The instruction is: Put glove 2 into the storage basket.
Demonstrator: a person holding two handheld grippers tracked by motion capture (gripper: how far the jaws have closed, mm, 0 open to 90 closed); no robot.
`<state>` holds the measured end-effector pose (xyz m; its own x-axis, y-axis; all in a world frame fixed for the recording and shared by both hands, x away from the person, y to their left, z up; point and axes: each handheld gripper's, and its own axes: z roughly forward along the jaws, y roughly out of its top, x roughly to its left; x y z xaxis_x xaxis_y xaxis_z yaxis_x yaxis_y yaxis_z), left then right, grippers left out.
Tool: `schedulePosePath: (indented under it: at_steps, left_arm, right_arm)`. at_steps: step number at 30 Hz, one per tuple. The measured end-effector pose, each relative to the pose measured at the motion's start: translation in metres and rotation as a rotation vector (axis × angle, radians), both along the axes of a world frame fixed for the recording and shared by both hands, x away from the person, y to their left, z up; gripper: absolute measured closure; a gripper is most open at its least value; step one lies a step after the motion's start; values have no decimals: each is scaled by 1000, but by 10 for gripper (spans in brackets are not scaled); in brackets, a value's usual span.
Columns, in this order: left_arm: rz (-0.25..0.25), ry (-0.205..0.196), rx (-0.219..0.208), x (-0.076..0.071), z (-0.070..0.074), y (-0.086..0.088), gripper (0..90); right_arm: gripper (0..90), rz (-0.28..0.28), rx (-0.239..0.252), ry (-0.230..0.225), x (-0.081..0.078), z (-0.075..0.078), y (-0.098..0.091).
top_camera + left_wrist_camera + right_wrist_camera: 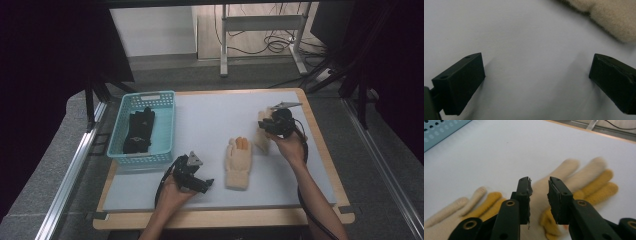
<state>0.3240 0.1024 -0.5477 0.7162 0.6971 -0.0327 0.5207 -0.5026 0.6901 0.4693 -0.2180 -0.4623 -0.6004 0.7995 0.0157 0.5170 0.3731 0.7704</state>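
Two cream knitted gloves with yellow-orange fingers lie on the white mat. One glove (pixel 237 165) (pixel 461 207) lies flat at the centre, fingers pointing away. The other glove (pixel 261 140) (pixel 574 173) lies to its right. Over that second glove hangs my right gripper (pixel 265 126) (pixel 539 182), its jaws a small way apart with nothing pinched between the pads. My left gripper (pixel 209 182) (pixel 537 67) rests low on the mat just left of the centre glove's cuff (pixel 609 17). Its jaws stand wide open and empty.
A teal plastic basket (pixel 116 131) (pixel 441 131) stands at the mat's left with a pair of black gloves (pixel 139 130) inside. The wooden table edge (pixel 320 145) frames the mat. Desk legs and cables (pixel 280 45) sit on the floor beyond.
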Motion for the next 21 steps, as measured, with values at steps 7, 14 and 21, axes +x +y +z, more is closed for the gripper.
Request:
schedulePosePath:
  at_steps: [7,14,21]
  left_arm:
    - [0,0,-1,0,0,0,5]
    - [0,0,-1,0,0,0,5]
    - [0,0,-1,0,0,0,5]
  right_arm:
    - [616,-1,-36,-10,4,-3,-1]
    - [512,-4,-54,0,8,-23,-10]
    - [436,18,-90,1,11,-45,-8]
